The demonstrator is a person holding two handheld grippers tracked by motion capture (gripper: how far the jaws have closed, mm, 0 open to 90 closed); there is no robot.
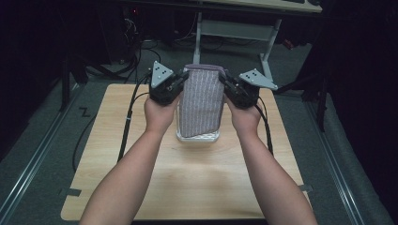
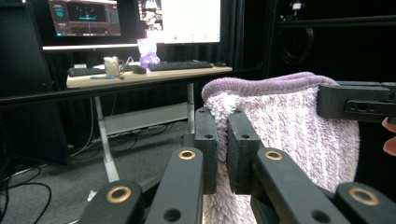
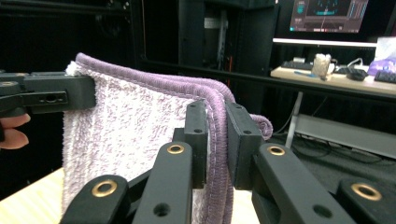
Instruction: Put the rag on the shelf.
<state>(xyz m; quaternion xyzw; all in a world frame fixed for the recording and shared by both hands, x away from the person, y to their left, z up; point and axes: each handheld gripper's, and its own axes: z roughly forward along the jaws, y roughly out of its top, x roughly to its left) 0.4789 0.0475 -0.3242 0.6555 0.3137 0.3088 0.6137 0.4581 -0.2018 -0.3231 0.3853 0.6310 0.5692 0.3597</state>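
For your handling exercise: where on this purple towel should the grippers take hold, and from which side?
Grip the towel at its two top corners, on the thick hemmed edge, each gripper coming from its own side. The left gripper and right gripper pinch there now, and the cloth hangs flat between them.

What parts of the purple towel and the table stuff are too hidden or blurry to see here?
- Towel lower end: in the high view it blurs into a pale patch on the table; whether it touches cannot be told.
- Towel corners: pinched inside the left gripper and right gripper, covered by their jaws.
- Towel's bottom: cut off by the lower edge in both gripper views.
- Monitor writing: too small and blurred in the left gripper view.
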